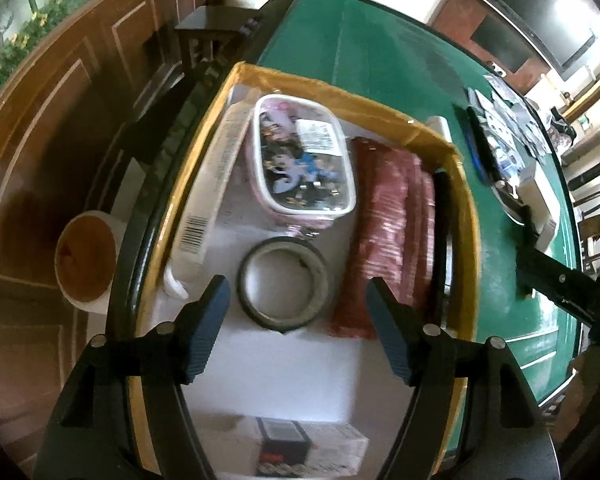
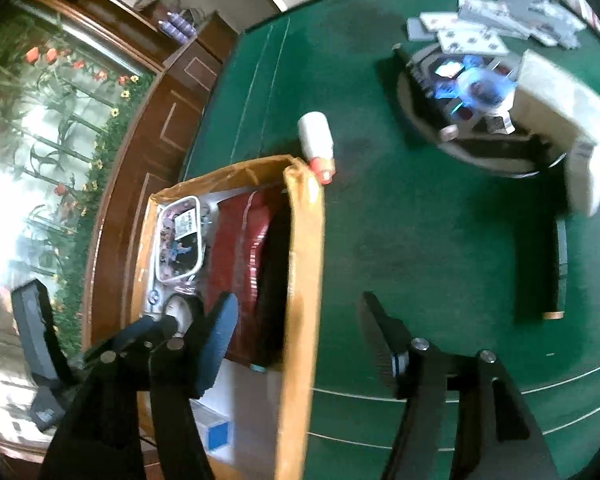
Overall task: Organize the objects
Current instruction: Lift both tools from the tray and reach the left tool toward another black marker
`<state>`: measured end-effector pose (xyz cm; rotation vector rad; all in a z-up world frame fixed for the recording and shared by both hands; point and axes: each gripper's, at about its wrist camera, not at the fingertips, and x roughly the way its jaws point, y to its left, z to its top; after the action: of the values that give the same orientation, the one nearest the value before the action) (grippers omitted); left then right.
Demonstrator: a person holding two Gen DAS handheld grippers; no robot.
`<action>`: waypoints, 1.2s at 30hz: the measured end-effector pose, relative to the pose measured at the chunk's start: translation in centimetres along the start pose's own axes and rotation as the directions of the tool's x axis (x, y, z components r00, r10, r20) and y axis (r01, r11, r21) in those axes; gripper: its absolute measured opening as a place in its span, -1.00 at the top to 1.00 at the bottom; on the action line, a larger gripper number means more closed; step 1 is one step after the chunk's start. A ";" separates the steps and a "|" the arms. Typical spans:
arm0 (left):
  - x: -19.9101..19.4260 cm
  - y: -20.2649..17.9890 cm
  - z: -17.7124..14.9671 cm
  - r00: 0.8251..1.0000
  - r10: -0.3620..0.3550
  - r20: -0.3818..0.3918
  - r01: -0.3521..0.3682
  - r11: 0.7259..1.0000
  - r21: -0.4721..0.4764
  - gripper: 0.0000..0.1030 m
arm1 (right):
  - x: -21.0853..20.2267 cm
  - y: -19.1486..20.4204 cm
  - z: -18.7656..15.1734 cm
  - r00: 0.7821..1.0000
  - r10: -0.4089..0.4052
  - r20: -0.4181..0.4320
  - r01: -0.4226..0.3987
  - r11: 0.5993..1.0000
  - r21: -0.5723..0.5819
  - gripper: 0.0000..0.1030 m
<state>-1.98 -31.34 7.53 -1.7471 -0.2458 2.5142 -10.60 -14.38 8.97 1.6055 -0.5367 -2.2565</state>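
The cardboard box [image 1: 466, 216] standing at the edge of the green tabletop [image 1: 380, 64] is taken as the landmark. Inside it, a roll of tape [image 1: 283, 282] lies flat on the box floor, with a clear printed case [image 1: 304, 160] just beyond it, a long white carton [image 1: 204, 184] along the wall nearer the tabletop's edge, and red packets [image 1: 388, 232] toward the opposite wall. The left gripper [image 1: 296, 328] is held above the box interior, its jaws spread wide and empty, with the tape roll seen between them but not touched. The right gripper [image 2: 296, 344] is likewise spread wide and empty, straddling the box wall [image 2: 300, 280]: one finger is seen over the inside, the other over the tabletop outside. Outside the box, a small white bottle with a red cap [image 2: 317, 146] lies touching the far corner, and a cluttered round tray [image 2: 476, 120] sits well apart. The main risk is judged to be that wall: it could be caught by a finger as the right gripper is moved, and the box dragged toward the nearby tabletop edge. The bottle could be rolled away if nudged. The two grippers, working close over the box, could also be knocked together.
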 end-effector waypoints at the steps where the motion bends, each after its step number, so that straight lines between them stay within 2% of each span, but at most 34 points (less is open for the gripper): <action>1: -0.4 -0.3 -0.1 1.000 -0.001 0.009 0.001 1.000 0.005 -0.38 | -0.6 -0.4 -0.3 1.000 -0.009 0.022 0.010 1.000 -0.013 -0.38; 3: -1.3 -1.6 -0.4 1.000 -0.014 0.027 0.014 1.000 0.023 -0.38 | -2.0 -1.5 -0.9 0.997 -0.030 0.071 0.033 0.998 -0.045 -0.51; 8: -2.3 -6.6 -0.7 0.996 -0.080 0.027 0.077 0.991 0.107 -0.40 | -4.4 -5.9 -1.7 0.979 -0.135 0.150 0.147 0.987 -0.069 -0.54; 11: -2.3 -9.7 -0.7 0.991 -0.131 0.014 0.128 0.981 0.148 -0.58 | -5.6 -8.9 -1.9 0.964 -0.201 0.173 0.212 0.976 -0.047 -0.58; 12: -2.1 -10.9 -0.8 0.989 -0.146 0.004 0.144 0.977 0.160 -0.58 | -6.0 -10.0 -2.0 0.962 -0.211 0.173 0.220 0.975 -0.034 -0.61; 17: 0.4 -17.6 -1.8 0.975 -0.203 -0.089 0.218 0.948 0.234 -0.58 | -7.6 -14.0 -2.2 0.953 -0.250 0.172 0.248 0.968 0.032 -0.63; 21: 3.2 -22.4 -2.7 0.966 -0.211 -0.146 0.245 0.929 0.278 -0.58 | -9.4 -16.7 -2.1 0.941 -0.282 0.187 0.273 0.959 0.073 -0.63; 27: 6.6 -28.1 -1.9 0.963 -0.231 -0.136 0.262 0.919 0.294 -0.58 | -12.0 -20.2 -2.0 0.926 -0.321 0.198 0.304 0.946 0.114 -0.64; 29: 7.4 -29.5 -1.3 0.969 -0.218 -0.116 0.243 0.921 0.305 -0.57 | -12.6 -21.2 -2.1 0.925 -0.327 0.195 0.308 0.943 0.124 -0.64; 31: 8.4 -30.4 -0.7 0.973 -0.203 -0.110 0.227 0.926 0.302 -0.51 | -13.1 -22.0 -2.1 0.926 -0.326 0.188 0.305 0.943 0.131 -0.64; 33: 9.3 -30.9 -0.1 0.974 -0.193 -0.117 0.220 0.929 0.296 -0.28 | -13.4 -22.5 -2.2 0.928 -0.323 0.183 0.304 0.944 0.125 -0.64; 35: 10.4 -31.5 0.4 0.978 -0.170 -0.119 0.198 0.933 0.300 -0.16 | -13.7 -22.9 -2.3 0.931 -0.319 0.176 0.303 0.946 0.112 -0.64; 36: 10.7 -31.8 0.6 0.981 -0.156 -0.117 0.186 0.934 0.306 -0.02 | -13.8 -23.1 -2.3 0.934 -0.314 0.173 0.300 0.948 0.105 -0.64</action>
<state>-7.35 1.49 3.24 -1.6297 0.0124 2.2006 -5.03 12.04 8.68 1.6184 -0.4485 -2.6687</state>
